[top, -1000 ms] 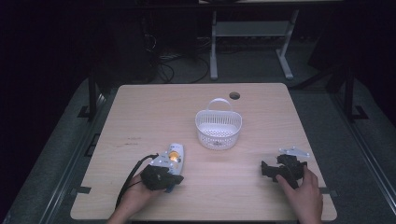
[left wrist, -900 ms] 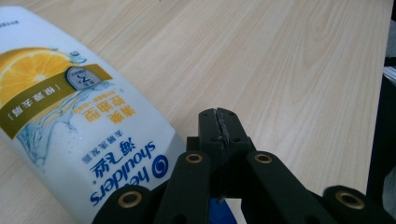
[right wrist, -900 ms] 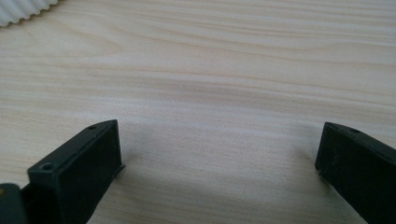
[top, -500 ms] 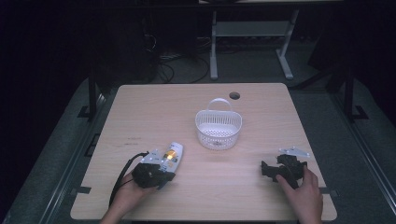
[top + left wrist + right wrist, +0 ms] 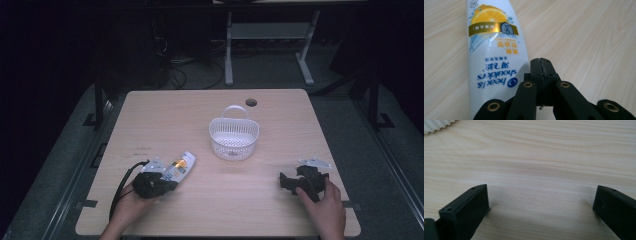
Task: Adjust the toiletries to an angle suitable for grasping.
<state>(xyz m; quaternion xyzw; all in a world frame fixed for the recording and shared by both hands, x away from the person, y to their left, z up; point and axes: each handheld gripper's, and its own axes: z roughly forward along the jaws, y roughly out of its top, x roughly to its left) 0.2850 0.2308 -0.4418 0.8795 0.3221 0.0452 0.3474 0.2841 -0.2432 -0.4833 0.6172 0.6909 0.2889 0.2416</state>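
A pale wooden table (image 5: 165, 115) stands under dim light, with dark floor and cables around it. Near its middle sits a white slotted basket (image 5: 233, 136) with its handle arched toward the far side, next to a round hole in the tabletop (image 5: 251, 102).

At the near left, a person's left hand (image 5: 125, 205) holds the left tongs (image 5: 167, 184) low over the wood. Their jaws are clenched flat against each other with nothing between them; in the left gripper view the closed tips (image 5: 541, 67) lie just beside a white shampoo bottle (image 5: 495, 57). The bottle lies on its side on the table, its label with an orange slice and blue lettering facing up. From above, the same bottle (image 5: 181, 167) angles away from the tongs toward the basket, well short of it. I cannot tell whether the jaws touch the bottle's side or only sit next to it.

At the near right, the right hand (image 5: 327, 205) holds the right tongs (image 5: 284, 181) down at the table. Their jaws are spread wide, released, with bare wood between them (image 5: 541, 205). A ribbed white edge of the basket (image 5: 436, 126) peeks in at the upper left of the right gripper view.
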